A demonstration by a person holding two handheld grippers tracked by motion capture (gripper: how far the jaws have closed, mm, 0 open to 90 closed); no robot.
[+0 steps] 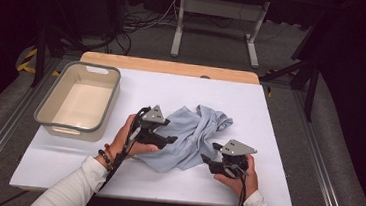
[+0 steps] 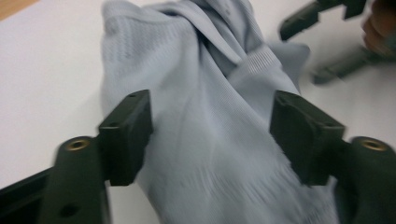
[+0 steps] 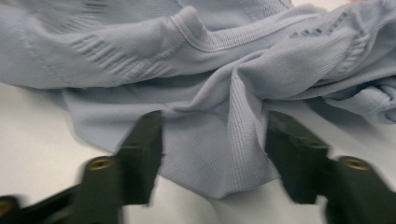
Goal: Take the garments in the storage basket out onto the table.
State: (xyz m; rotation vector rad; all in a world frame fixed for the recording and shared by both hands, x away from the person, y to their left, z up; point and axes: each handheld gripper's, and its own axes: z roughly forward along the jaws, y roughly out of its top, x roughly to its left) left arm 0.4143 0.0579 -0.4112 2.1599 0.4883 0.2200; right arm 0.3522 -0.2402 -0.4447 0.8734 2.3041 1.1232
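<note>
A light blue knit garment [image 1: 193, 134] lies crumpled on the white table top [image 1: 251, 104]. My left gripper [image 1: 171, 132] is at the garment's left edge. In the left gripper view it [image 2: 212, 135] stands open, with the ribbed cloth [image 2: 210, 93] lying between its black jaws and no pinch showing. My right gripper [image 1: 210, 152] is at the garment's near right corner. In the right gripper view it [image 3: 215, 154] is open too, and a loose corner of the cloth [image 3: 219, 154] sits in the gap on the table. The right gripper [image 2: 327, 37] also appears blurred at the upper right of the left gripper view.
A beige bin with a grey rim [image 1: 78, 99] stands empty at the table's left. A wooden strip [image 1: 169, 66] runs along the far edge. Beyond it are a metal stand [image 1: 218, 16] and cables on the floor.
</note>
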